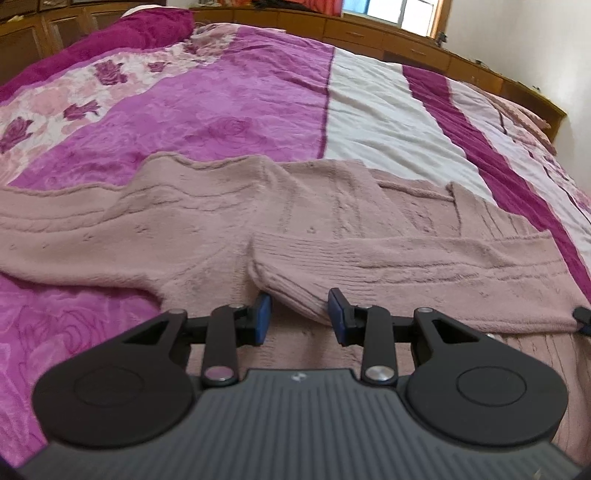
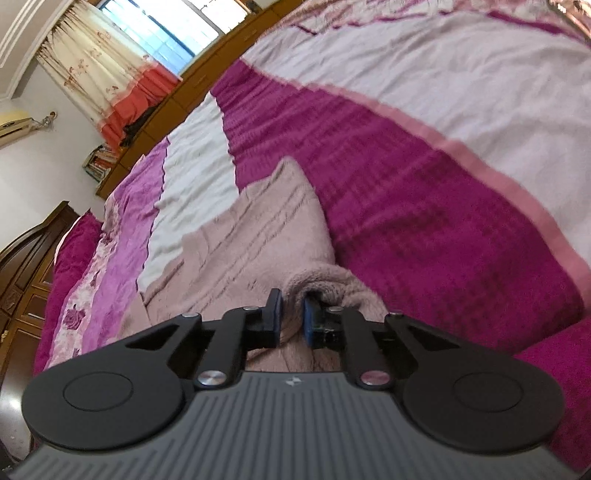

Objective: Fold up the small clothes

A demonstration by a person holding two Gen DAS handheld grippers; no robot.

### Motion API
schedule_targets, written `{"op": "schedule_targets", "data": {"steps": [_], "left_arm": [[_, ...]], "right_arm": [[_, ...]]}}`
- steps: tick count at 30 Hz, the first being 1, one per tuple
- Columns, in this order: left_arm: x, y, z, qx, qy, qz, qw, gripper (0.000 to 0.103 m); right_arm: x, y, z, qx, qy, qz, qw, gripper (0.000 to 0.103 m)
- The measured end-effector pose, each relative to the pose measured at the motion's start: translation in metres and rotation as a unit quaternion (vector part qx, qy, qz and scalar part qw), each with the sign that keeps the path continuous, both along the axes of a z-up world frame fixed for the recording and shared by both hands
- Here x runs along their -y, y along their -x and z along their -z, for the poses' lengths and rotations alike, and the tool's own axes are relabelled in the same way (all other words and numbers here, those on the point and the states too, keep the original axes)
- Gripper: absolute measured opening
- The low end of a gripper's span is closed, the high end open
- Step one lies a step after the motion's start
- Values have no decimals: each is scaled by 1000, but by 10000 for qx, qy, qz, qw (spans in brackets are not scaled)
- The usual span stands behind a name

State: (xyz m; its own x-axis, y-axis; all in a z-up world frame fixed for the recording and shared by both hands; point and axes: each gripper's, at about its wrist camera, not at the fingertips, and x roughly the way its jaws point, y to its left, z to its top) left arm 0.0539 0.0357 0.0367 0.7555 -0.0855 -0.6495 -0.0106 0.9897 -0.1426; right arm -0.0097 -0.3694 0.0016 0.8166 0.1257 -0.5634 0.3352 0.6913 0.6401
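A dusty-pink knit sweater (image 1: 184,229) lies spread across the bed. One sleeve (image 1: 406,258) is folded over its body. The sleeve's ribbed cuff (image 1: 291,288) rests flat between the blue pads of my left gripper (image 1: 299,314), whose jaws stand apart without pinching it. In the right wrist view my right gripper (image 2: 291,314) is shut on a bunched fold at the sweater's (image 2: 251,236) edge. Its black tip (image 1: 583,318) also shows at the right rim of the left wrist view, at the sweater's edge.
The bed is covered by a magenta, pink and white bedspread (image 1: 221,103) (image 2: 406,184). A wooden headboard with drawers (image 1: 369,33) runs along the far side below a window (image 1: 388,11). A curtain (image 2: 96,74) and a dark wooden wardrobe (image 2: 26,266) stand beyond the bed.
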Motion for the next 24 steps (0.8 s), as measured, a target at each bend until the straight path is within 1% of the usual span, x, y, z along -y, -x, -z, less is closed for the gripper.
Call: {"op": "schedule_targets", "data": {"steps": [3, 4, 8, 13, 14, 15, 16, 17, 19, 21, 24], "left_arm": [[-8, 1, -5, 45, -13, -77, 10000, 35], [-10, 1, -6, 66, -15, -97, 9999, 35], [-18, 2, -11, 91, 41, -134, 9999, 35], [-24, -1, -16, 91, 66, -138, 9998, 36], [-24, -1, -17, 101, 62, -147, 9998, 39], [-25, -2, -19, 122, 68, -161, 9998, 45], [-26, -3, -20, 156, 82, -167, 9997, 47], [-26, -3, -22, 185, 92, -164, 9997, 49], [-26, -6, -24, 208, 88, -121, 9997, 49], [-26, -10, -24, 178, 83, -87, 9998, 49], [-26, -13, -24, 150, 122, -115, 9997, 49]], "right_arm": [[1, 3, -2, -28, -92, -58, 9999, 15], [2, 4, -4, -28, -107, -76, 9999, 22], [-2, 11, -13, -28, -86, -171, 9998, 30], [-13, 18, -30, 64, 205, -559, 9982, 37], [-16, 20, -35, 110, 288, -656, 9974, 38], [-19, 22, -39, 164, 369, -747, 9964, 41], [-23, 22, -44, 218, 451, -828, 9953, 44], [-26, 23, -48, 268, 535, -893, 9942, 45], [-30, 22, -55, 368, 693, -992, 9920, 49], [-32, 18, -60, 412, 810, -1006, 9908, 50], [-28, 12, -62, 443, 803, -900, 9917, 51]]}}
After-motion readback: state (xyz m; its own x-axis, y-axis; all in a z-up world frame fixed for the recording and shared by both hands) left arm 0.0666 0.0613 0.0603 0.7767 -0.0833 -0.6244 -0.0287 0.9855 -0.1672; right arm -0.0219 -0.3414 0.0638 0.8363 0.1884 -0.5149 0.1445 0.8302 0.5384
